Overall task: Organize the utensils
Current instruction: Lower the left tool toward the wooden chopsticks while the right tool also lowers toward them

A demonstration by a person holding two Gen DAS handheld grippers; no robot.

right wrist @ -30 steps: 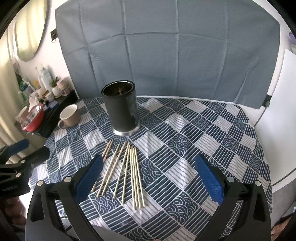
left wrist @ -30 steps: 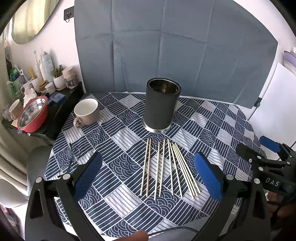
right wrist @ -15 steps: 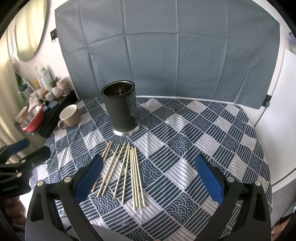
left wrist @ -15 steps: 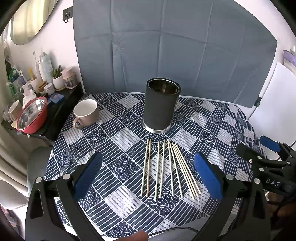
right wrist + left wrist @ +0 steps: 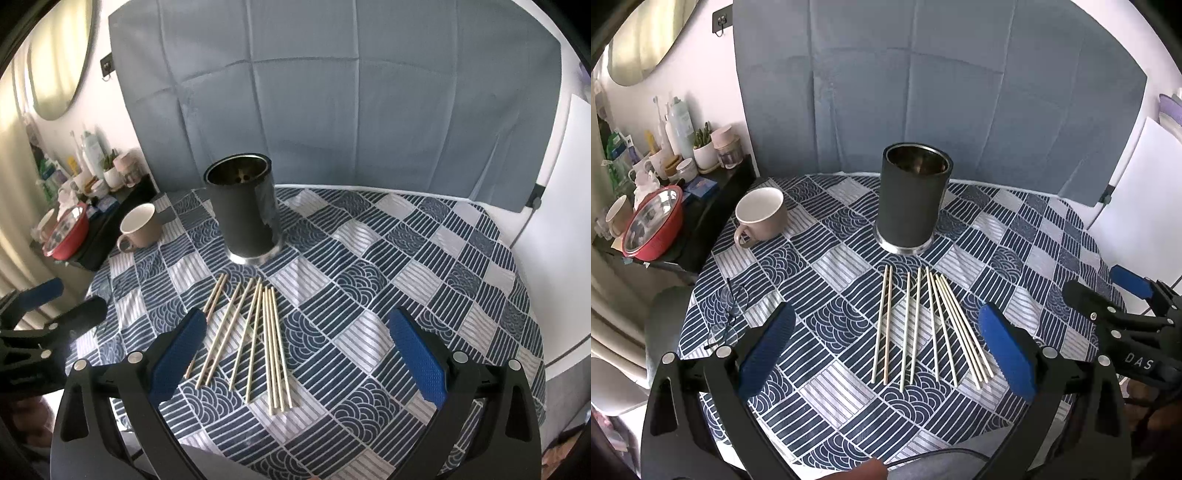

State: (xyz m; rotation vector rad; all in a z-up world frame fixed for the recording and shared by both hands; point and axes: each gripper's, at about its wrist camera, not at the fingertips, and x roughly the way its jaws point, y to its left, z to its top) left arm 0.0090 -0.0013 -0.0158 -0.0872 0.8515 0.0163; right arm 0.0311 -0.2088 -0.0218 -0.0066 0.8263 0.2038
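Several pale wooden chopsticks (image 5: 923, 325) (image 5: 255, 339) lie side by side on the blue patterned tablecloth (image 5: 831, 266) (image 5: 388, 280). Behind them stands a tall black cylindrical holder (image 5: 912, 201) (image 5: 243, 214), upright, with a metal rim. My left gripper (image 5: 886, 350) hovers open above the near table edge, the chopsticks showing between its blue pads. My right gripper (image 5: 295, 354) is open too, to the right of the chopsticks, holding nothing. Each view catches the other gripper at its edge.
A beige mug (image 5: 761, 216) (image 5: 142, 225) sits left of the holder. Eyeglasses (image 5: 727, 317) lie near the table's left edge. A dark side shelf with a red bowl (image 5: 652, 223) and bottles stands left. A grey backdrop hangs behind; a white board leans at right.
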